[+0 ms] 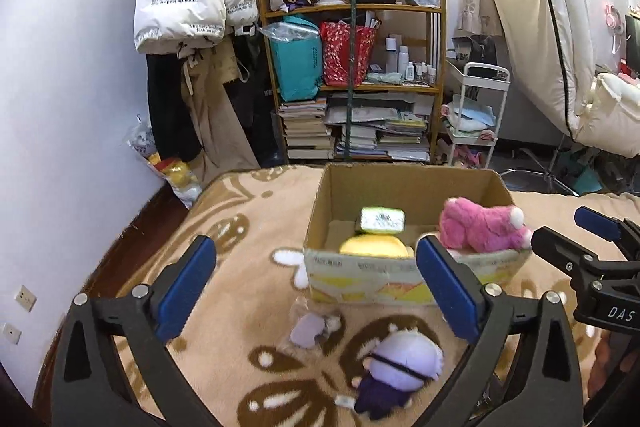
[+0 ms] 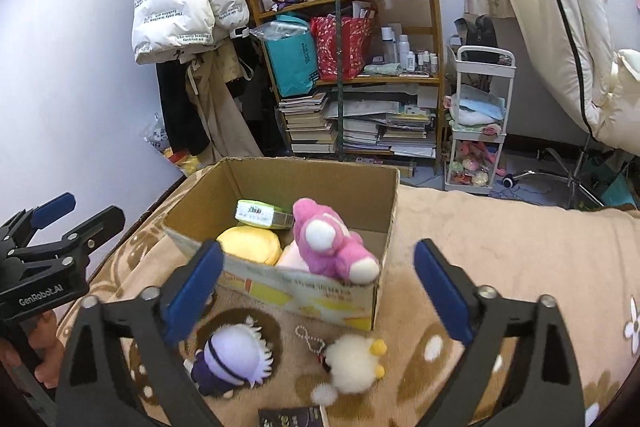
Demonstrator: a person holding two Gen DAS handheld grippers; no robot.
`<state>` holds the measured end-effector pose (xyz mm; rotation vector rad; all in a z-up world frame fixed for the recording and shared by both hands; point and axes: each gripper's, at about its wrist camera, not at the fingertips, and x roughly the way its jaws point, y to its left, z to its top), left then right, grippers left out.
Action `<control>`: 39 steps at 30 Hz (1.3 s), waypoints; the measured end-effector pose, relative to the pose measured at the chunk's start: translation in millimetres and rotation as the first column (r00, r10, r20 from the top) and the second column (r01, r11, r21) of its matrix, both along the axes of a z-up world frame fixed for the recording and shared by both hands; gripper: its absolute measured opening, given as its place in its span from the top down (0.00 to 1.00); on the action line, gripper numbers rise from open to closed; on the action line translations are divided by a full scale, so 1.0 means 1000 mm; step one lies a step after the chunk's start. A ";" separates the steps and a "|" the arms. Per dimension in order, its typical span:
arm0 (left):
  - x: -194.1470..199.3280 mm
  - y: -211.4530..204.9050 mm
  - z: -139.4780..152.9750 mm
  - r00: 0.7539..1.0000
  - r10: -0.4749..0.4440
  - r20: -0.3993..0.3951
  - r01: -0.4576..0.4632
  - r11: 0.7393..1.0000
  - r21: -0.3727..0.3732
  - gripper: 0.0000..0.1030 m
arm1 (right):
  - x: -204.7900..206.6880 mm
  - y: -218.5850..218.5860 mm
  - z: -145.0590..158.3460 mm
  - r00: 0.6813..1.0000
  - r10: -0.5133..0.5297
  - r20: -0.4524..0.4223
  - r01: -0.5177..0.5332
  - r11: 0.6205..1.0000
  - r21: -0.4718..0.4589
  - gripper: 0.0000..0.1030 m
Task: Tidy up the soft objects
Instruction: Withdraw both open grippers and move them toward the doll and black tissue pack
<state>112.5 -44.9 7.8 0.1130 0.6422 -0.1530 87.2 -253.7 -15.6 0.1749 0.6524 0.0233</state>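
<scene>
The fluffy pink plush toy [image 2: 332, 247] is laid across the brown cardboard box [image 2: 280, 183] rim, while both grippers' jaws are spread wide, empty.

Both views are fisheye, each riding on a hand-held gripper and looking forward and downward over a patterned blanket [image 1: 248, 223] toward a cardboard box [image 1: 404, 187] at frame centre — close in, a cluttered shelf [image 1: 352, 11] behind. They share box, shelf and a purple-haired doll [image 2: 236, 359] — the left view from further left.
</scene>
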 end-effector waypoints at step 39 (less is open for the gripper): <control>-0.036 0.017 -0.047 0.980 -0.029 -0.198 0.043 0.997 0.064 0.01 | -0.055 0.025 -0.040 0.985 0.007 -0.170 -0.013 0.999 -0.030 0.00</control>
